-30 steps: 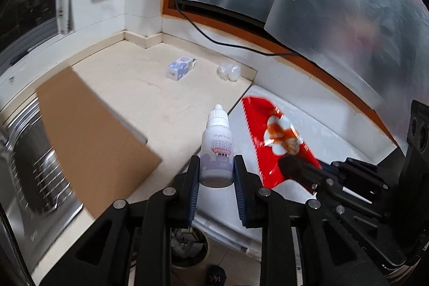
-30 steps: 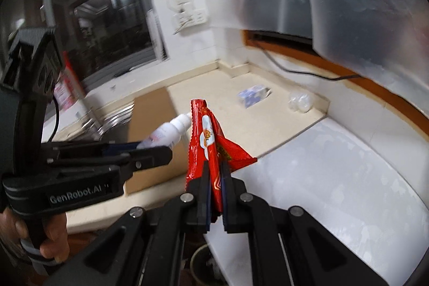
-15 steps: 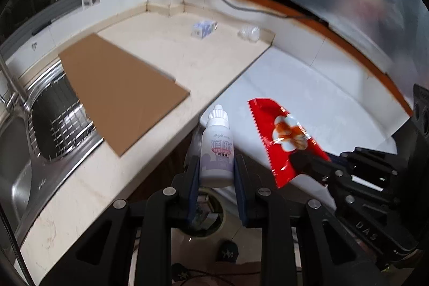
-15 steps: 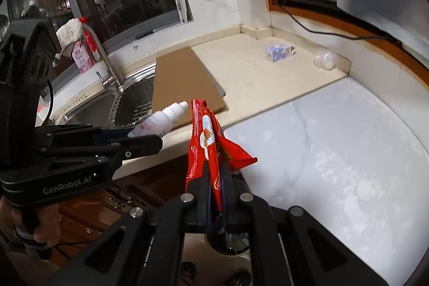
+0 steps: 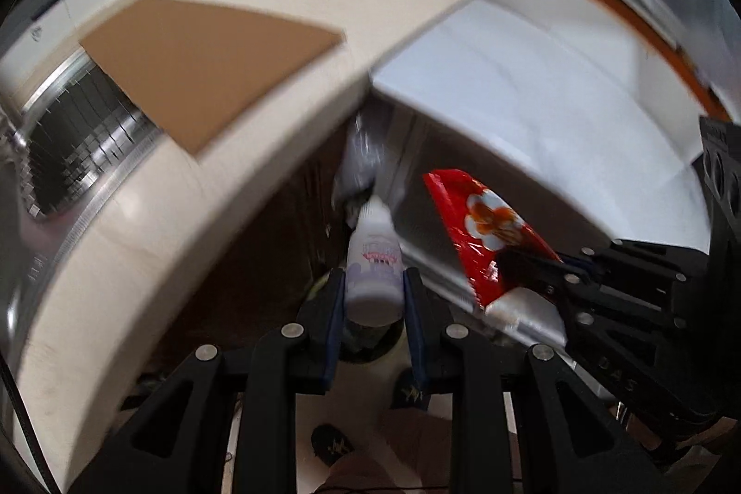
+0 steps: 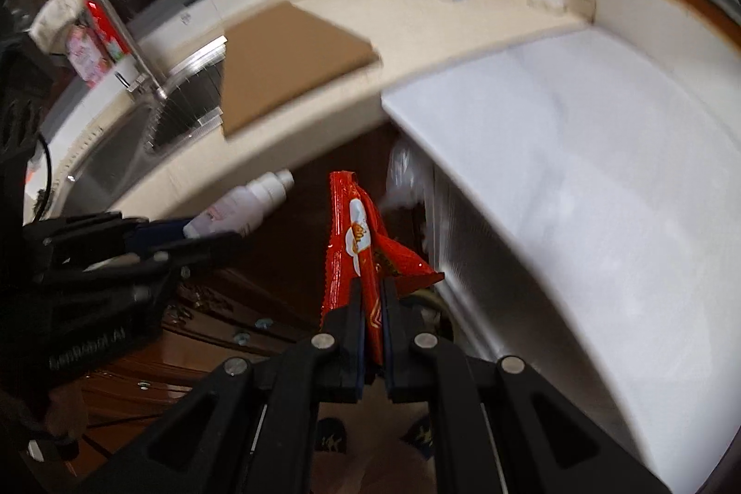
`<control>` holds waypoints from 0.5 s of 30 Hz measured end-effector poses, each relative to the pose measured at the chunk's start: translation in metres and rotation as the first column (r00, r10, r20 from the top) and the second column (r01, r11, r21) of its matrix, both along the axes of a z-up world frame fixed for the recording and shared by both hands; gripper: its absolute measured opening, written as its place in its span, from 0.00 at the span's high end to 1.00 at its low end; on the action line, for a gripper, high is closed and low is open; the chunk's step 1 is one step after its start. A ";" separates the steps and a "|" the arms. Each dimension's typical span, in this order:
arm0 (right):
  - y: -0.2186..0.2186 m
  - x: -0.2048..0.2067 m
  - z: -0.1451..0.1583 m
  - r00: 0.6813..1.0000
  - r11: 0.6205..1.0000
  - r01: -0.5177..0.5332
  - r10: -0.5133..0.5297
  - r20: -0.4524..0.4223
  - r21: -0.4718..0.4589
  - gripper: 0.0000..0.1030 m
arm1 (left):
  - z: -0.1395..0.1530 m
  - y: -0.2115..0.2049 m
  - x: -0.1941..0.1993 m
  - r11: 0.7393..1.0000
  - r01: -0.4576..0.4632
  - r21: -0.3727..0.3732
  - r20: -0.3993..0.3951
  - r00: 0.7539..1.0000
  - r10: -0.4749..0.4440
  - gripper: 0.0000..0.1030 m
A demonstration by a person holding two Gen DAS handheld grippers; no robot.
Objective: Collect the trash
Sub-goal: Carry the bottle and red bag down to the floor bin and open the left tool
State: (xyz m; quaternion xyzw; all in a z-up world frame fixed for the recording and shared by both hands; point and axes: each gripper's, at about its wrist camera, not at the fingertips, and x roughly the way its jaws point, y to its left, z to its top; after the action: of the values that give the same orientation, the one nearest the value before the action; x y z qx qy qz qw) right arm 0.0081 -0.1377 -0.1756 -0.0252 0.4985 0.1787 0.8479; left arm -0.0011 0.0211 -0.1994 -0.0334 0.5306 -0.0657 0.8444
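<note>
Trash in my left gripper: I am pinching a small white plastic dropper bottle.
Right gripper: I am clamping a flat red foil snack wrapper, jaws nearly together.

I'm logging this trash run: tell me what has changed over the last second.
Both grippers have dropped from above the countertop to below its edge, toward the floor. Nothing was taken or released: the left hand-held gripper still clamps the white dropper bottle, the right hand-held gripper still pinches the red wrapper. The cardboard sheet is unmoved.
</note>
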 end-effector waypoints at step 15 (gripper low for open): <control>0.013 -0.003 -0.187 0.981 0.989 0.111 -0.124 -0.146 -0.095 0.94 | -0.196 0.001 0.004 0.999 0.039 -0.022 -0.156 0.987 -0.042 0.78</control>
State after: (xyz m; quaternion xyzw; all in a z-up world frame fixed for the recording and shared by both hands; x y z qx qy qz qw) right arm 0.0049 -0.1245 -0.3622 -0.0189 0.5695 0.1081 0.8147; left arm 0.0030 0.0223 -0.3953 -0.0359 0.5950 -0.0850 0.7984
